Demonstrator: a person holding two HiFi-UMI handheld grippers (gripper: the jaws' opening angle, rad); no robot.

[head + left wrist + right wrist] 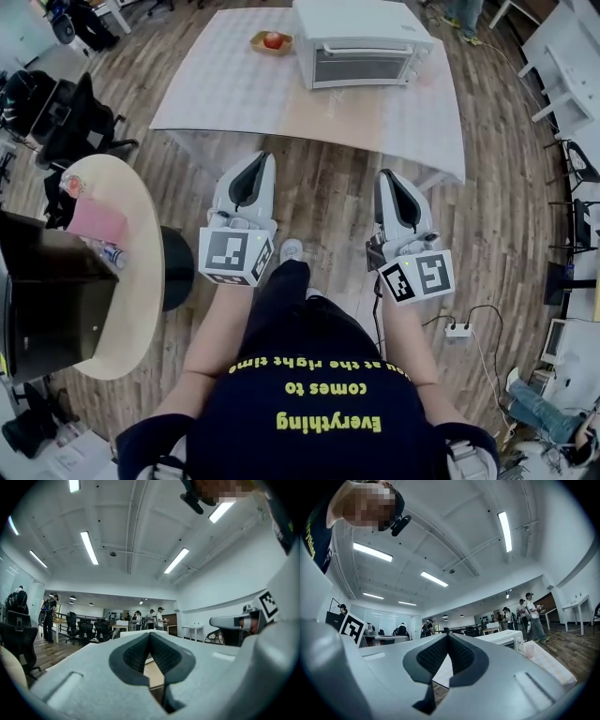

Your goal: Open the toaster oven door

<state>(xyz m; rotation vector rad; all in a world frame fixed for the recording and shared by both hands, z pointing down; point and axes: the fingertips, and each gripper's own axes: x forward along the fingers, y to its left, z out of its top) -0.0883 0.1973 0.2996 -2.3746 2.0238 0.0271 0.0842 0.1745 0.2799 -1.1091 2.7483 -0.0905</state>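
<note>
A white toaster oven (361,42) stands at the far side of a cloth-covered table (225,94), its glass door closed and facing me. In the right gripper view the toaster oven (506,639) shows just right of the jaws, some way off. Both grippers hang over the wood floor, short of the table's near edge and pointing toward it. My left gripper (261,157) is shut with nothing in it, its dark pads (140,651) meeting at the tip. My right gripper (384,174) is likewise shut and empty, its pads (459,656) pressed together.
A red apple on a small yellow plate (272,40) sits left of the oven. A pale cup (528,651) stands near the oven. At my left are a round wooden table (131,281) and a black stool (176,267). A power strip (457,330) lies on the floor at the right. Several people stand in the background.
</note>
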